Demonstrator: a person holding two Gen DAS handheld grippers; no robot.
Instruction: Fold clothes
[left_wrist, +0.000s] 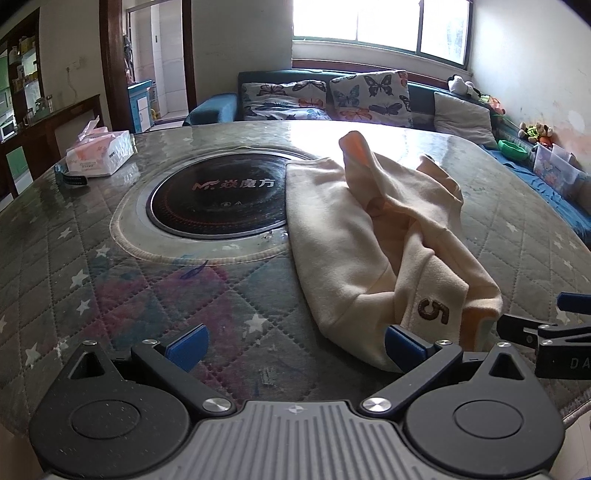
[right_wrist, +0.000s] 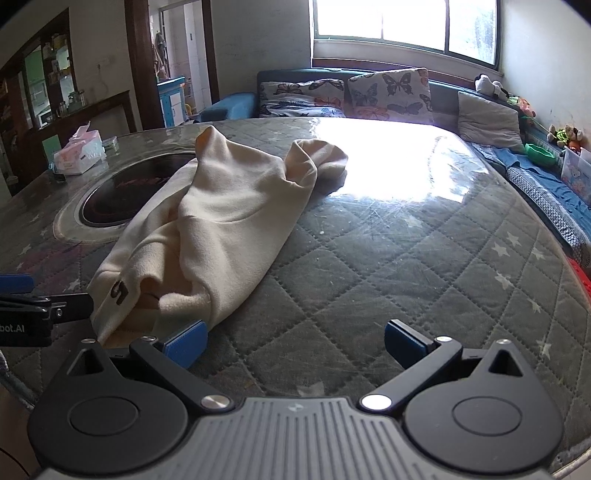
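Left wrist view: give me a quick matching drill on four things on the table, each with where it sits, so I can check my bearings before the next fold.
Things:
1. cream garment
2. tissue pack
3. round black cooktop
4. left gripper

Places:
A. far left corner of the table
B. set into the table's middle, its right edge under cloth
C. crumpled on the right half, a brown "5" at its near end
D. nearest the camera, jaws wide apart, one fingertip at the garment's near edge

Pairs: 1-C, 2-A, 3-B, 4-D
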